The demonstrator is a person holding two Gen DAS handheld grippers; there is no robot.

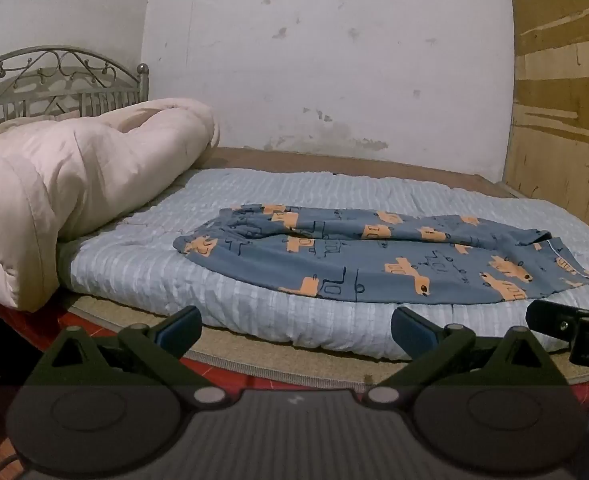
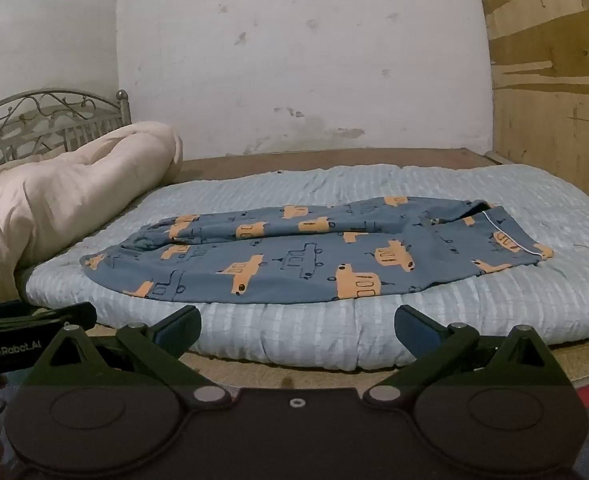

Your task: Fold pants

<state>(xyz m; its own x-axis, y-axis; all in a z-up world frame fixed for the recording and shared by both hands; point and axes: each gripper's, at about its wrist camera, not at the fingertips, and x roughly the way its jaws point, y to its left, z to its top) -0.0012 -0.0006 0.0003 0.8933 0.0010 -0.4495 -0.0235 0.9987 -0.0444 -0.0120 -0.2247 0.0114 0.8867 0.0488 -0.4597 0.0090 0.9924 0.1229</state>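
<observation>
Stained white wall (image 1: 334, 60) fills the upper part of both views, with plywood panelling (image 1: 566, 100) at the right edge and a metal headboard (image 1: 54, 84) at the upper left. Below it, a pale blue striped mattress pad (image 1: 214, 280) spans the middle of the frame, and a bundled cream comforter (image 1: 54, 192) is heaped at its left end. Blue pants (image 1: 374, 256) with an orange vehicle print lie lengthwise across the pad, near its front edge, rumpled, legs toward the right. At the bottom centre of each view, the left gripper (image 1: 296, 326) and right gripper (image 2: 298, 326) hover short of the pad's edge, fingers spread wide apart, holding nothing and touching no cloth.
</observation>
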